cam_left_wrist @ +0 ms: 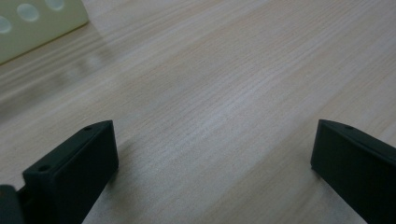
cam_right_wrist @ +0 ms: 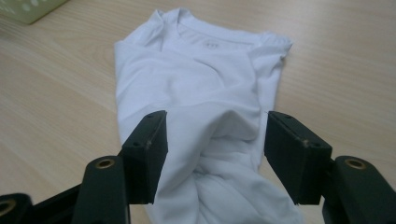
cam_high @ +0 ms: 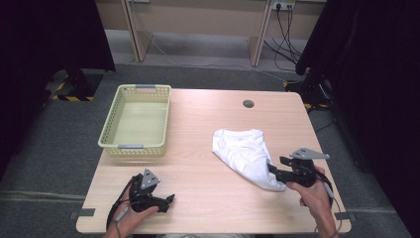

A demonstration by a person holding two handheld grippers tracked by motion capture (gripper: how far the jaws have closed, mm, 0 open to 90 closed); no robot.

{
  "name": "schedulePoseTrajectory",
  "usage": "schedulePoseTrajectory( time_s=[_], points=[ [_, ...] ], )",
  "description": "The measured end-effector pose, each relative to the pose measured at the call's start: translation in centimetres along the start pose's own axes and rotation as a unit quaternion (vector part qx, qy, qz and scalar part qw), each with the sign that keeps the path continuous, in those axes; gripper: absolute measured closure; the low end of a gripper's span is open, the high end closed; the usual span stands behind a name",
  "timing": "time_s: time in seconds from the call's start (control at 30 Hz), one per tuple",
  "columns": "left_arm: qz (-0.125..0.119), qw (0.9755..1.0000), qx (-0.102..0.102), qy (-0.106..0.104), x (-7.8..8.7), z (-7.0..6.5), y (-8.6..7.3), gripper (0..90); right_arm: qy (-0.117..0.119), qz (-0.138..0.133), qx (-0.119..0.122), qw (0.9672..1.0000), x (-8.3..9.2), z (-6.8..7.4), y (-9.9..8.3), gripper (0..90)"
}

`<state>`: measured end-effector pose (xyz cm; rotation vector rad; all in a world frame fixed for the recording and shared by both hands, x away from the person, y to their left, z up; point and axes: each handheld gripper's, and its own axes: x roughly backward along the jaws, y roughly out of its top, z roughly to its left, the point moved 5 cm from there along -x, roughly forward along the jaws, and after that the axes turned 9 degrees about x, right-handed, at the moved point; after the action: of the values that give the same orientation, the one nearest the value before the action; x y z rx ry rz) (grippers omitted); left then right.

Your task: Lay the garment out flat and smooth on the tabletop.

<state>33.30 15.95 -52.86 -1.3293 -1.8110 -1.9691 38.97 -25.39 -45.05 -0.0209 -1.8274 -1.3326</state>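
Observation:
A white T-shirt (cam_high: 245,151) lies crumpled on the right half of the wooden table (cam_high: 208,198), collar toward the far side. My right gripper (cam_high: 275,168) sits at its near right end. In the right gripper view the jaws stand apart on either side of a bunched fold of the shirt (cam_right_wrist: 201,79); the right gripper (cam_right_wrist: 215,140) is open, with a gap showing at the right jaw. My left gripper (cam_high: 171,199) rests near the table's front left edge. It (cam_left_wrist: 215,149) is open wide over bare wood.
A pale yellow-green plastic basket (cam_high: 110,119) stands at the table's back left, with nothing inside; its corner shows in the left gripper view (cam_left_wrist: 37,23) and the right gripper view (cam_right_wrist: 28,9). A round cable hole (cam_high: 248,103) sits near the far edge.

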Motion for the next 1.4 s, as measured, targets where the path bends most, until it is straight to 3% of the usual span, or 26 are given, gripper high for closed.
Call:
schedulePoseTrajectory(
  time_s=[0.13,0.2,0.33,0.43,0.5,0.57,0.63,0.73,0.83,0.9,0.97,1.03,1.1,1.23,1.4],
  points=[
    [0.0,1.0,0.0,0.0,0.0,0.0,0.0,0.0,0.012,0.036,-0.02,0.9991,-3.5,-0.5,-0.3,36.4],
    [0.0,1.0,0.0,0.0,0.0,0.0,0.0,0.0,0.031,0.041,-0.031,0.9982,-4.7,-0.3,-0.6,41.3],
    [0.0,1.0,0.0,0.0,0.0,0.0,0.0,0.0,0.026,0.062,0.0,0.9977,-5.0,0.8,-1.9,44.1],
    [0.0,1.0,0.0,0.0,0.0,0.0,0.0,0.0,0.028,0.06,-0.007,0.9978,-4.5,1.2,-2.8,42.4],
    [0.001,1.0,0.0,0.0,0.0,0.0,0.0,0.0,0.021,0.054,-0.005,0.9983,-3.8,1.0,-2.5,38.4],
    [0.0,1.0,0.0,0.0,0.0,0.0,0.0,0.0,0.012,0.032,-0.018,0.9992,-3.3,0.4,-1.7,37.7],
    [0.001,1.0,0.0,0.0,0.0,0.0,0.0,0.0,-0.003,0.027,-0.012,0.9996,-3.1,-0.2,-0.8,37.7],
    [0.001,1.0,0.0,0.0,0.0,0.0,0.0,0.0,-0.024,0.033,-0.012,0.9991,-4.1,-1.1,0.1,38.2],
    [0.0,1.0,0.0,0.0,0.0,0.0,0.0,0.0,-0.008,0.048,-0.023,0.9985,-5.9,-1.4,0.0,41.4],
    [0.0,1.0,0.0,0.0,0.0,0.0,0.0,0.0,-0.002,0.068,-0.01,0.9976,-7.1,-1.3,-0.2,44.4],
    [0.0,1.0,0.0,0.0,0.0,0.0,0.0,0.0,-0.002,0.077,0.002,0.997,-7.8,-1.4,-0.5,53.6],
    [0.001,1.0,0.0,0.0,0.0,0.0,0.0,0.0,0.009,0.066,0.014,0.9977,-7.8,-1.6,-0.3,73.4],
    [0.001,1.0,0.0,0.0,0.0,0.0,0.0,0.0,0.015,0.05,0.026,0.9983,-7.4,-1.3,-0.1,80.7],
    [0.001,1.0,0.0,0.0,0.0,0.0,0.0,0.0,0.012,0.031,0.061,0.9976,-6.6,-0.3,0.9,86.1],
    [0.0,1.0,0.0,0.0,0.0,0.0,0.0,0.0,0.038,0.005,0.091,0.9951,-5.8,2.0,2.3,86.9]
  ],
)
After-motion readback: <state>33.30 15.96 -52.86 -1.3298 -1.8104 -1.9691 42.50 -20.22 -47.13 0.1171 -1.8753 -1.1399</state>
